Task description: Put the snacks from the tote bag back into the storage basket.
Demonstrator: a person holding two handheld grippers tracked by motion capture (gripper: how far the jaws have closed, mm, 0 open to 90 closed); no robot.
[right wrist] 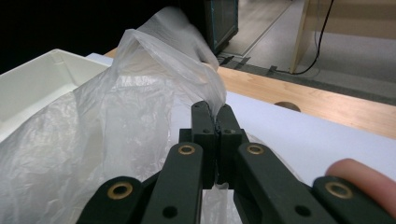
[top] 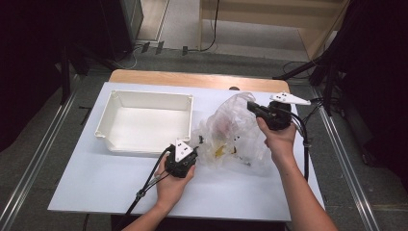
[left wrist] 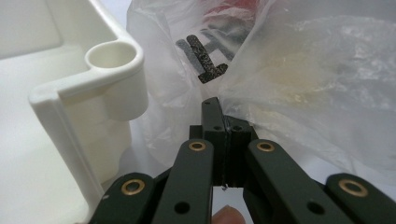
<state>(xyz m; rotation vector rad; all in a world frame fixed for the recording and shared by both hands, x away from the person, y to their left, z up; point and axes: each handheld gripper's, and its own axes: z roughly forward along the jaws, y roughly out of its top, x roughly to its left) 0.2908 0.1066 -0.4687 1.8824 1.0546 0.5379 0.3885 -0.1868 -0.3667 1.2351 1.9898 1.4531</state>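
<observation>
Clear plastic bag (top: 234,130), items inside

Just ahead of your left claw (left wrist: 223,122), the clear plastic bag (left wrist: 303,79) carries black print: one bold mark like a "T" or "H" lying on its side, with fainter strokes beyond it too blurred to read. You can read no other text.

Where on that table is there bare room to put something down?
The near strip of the table left of the left gripper is bare, as is the tray's floor. It is crowded between tray and right gripper, where the bag lies.
</observation>
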